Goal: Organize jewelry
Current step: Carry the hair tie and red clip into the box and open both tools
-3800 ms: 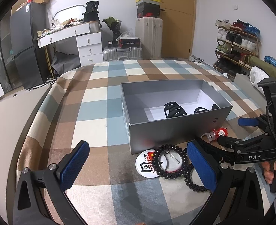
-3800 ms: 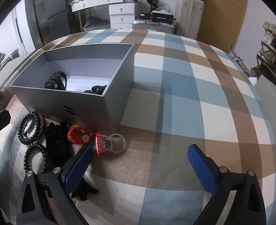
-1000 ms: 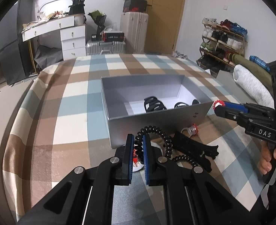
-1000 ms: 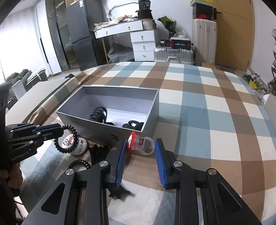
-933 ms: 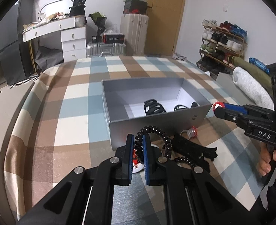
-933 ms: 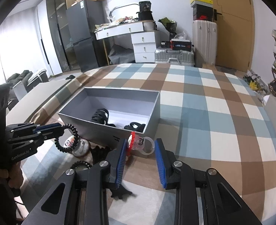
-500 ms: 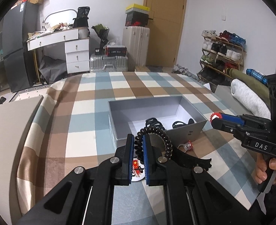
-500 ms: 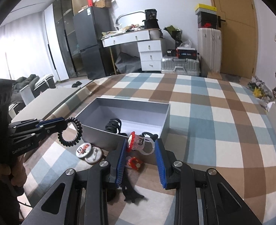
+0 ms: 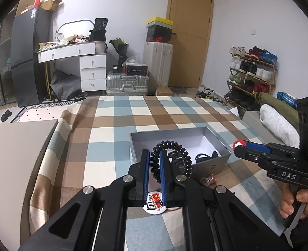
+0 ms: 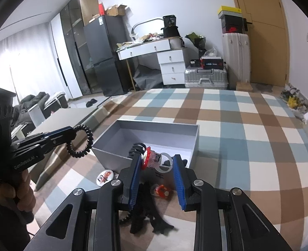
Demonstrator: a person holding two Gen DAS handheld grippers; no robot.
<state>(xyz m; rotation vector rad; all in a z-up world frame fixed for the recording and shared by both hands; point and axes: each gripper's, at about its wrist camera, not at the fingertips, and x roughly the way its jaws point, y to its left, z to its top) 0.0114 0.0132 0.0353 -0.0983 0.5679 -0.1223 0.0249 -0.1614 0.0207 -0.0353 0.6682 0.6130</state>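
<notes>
Both grippers were raised above the box, the left pinching a black coil, the right a red-capped ring, each needing only carrying over and release.

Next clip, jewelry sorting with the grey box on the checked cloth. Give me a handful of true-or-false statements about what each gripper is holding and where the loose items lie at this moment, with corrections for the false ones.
1. The left gripper is shut on a black spiral hair tie. True.
2. The right gripper is empty. False: it holds a red and clear ring, lifted off the cloth.
3. The grey box already has black items inside. True.
4. The round badge lies inside the box. False: it lies on the checked cloth in front of the box.
5. The grey box is closed with a lid. False: it is open at the top.
</notes>
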